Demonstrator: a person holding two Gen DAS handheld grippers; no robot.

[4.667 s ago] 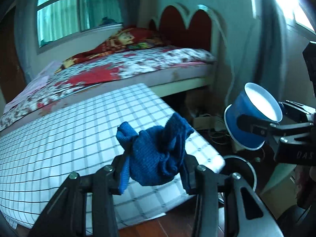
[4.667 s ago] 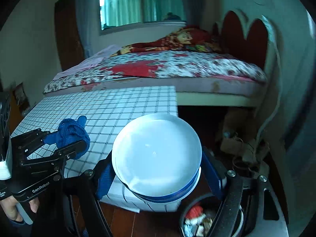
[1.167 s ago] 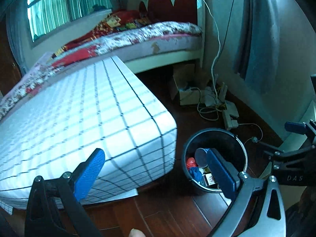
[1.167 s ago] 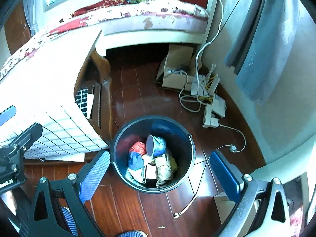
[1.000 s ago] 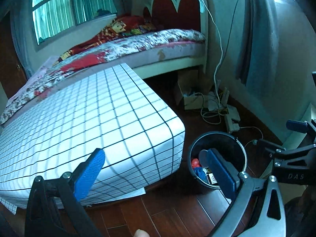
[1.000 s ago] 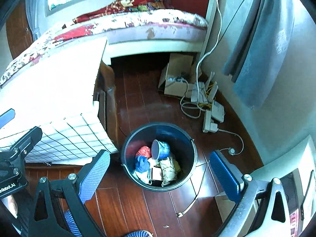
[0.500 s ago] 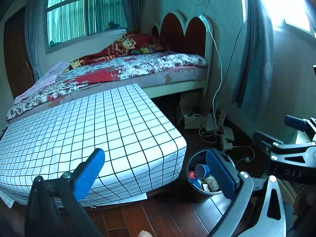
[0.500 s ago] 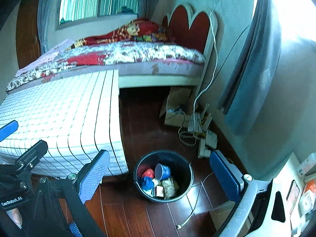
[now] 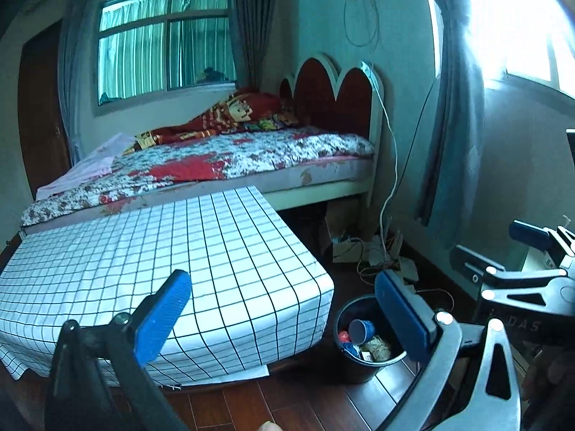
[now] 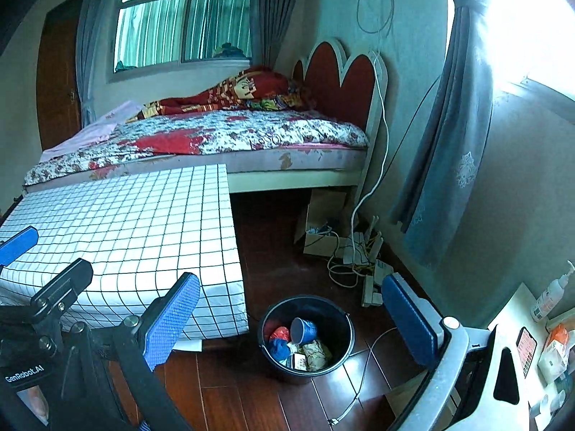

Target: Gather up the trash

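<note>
A black trash bucket (image 10: 337, 327) stands on the wood floor beside the checked table; it also shows in the left wrist view (image 9: 343, 350). Inside lie a blue paper cup (image 10: 303, 330), a blue cloth (image 10: 280, 348), a red scrap and crumpled paper. My left gripper (image 9: 284, 319) is open and empty, raised above the table corner and bucket. My right gripper (image 10: 291, 323) is open and empty, high above the bucket. Each gripper shows at the edge of the other's view.
A table with a white checked cloth (image 9: 179, 251) stands left of the bucket. A bed with a floral cover (image 10: 215, 136) lies behind. A cardboard box, power strips and cables (image 10: 345, 251) lie by the wall. A counter with bottles (image 10: 546, 327) is at right.
Both grippers, which earlier held the blue cloth and the blue cup, are empty; those items lie in the bucket. Both grippers have risen and pulled back from the bucket.
</note>
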